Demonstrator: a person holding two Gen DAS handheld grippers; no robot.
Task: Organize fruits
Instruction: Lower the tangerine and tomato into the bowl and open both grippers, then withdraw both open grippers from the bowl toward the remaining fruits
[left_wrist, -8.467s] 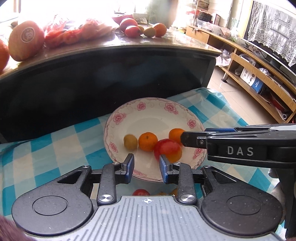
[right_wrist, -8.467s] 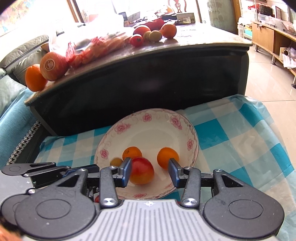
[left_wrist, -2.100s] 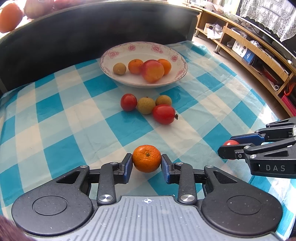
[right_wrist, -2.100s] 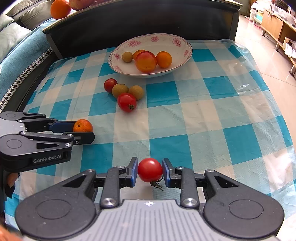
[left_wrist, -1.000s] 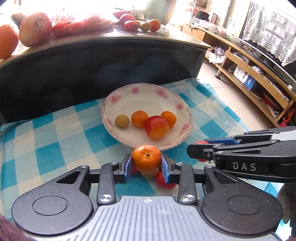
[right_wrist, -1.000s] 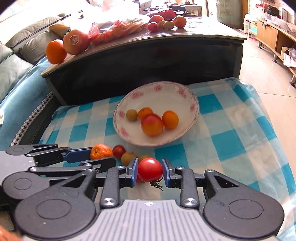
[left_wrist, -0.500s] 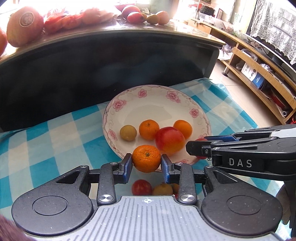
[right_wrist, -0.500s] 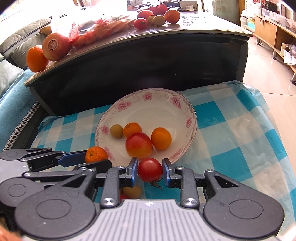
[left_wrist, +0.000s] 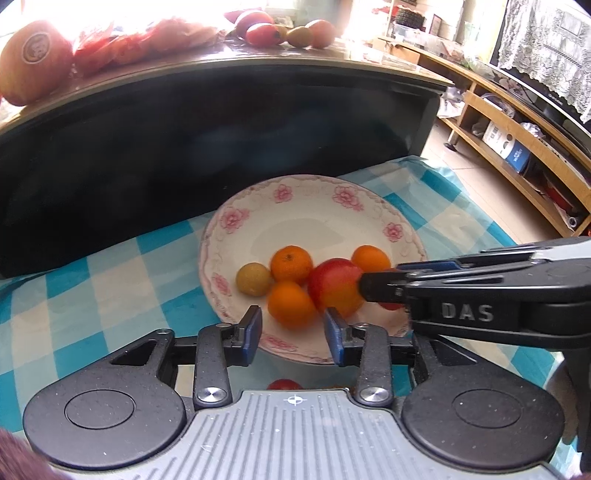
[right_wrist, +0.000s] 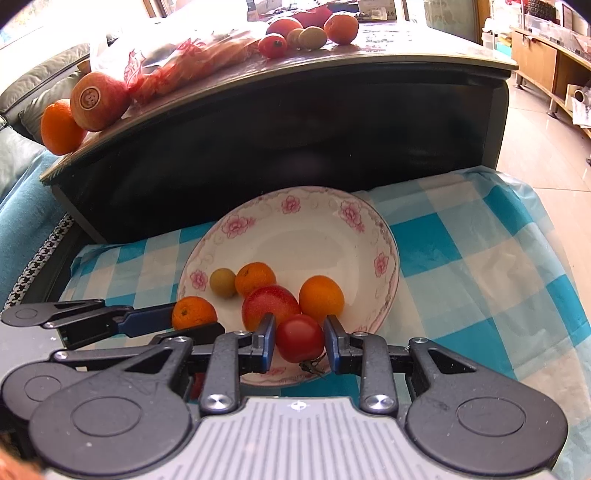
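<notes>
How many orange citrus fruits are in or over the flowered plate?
3 citrus: one at the back by the yellowish fruit, one right of the red fruit, one between the left hand-held gripper's jaws, which have just been opening. None looks hidden.

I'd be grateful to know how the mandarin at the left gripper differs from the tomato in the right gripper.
The mandarin is orange and dimpled; the tomato is smooth red with a dried stem. The left gripper has just been opening, its pads clear of the mandarin, which looks released; the right gripper is clamped on the tomato. The mandarin looks slightly larger. Both are round and sit at the near rim of the floral plate.
</notes>
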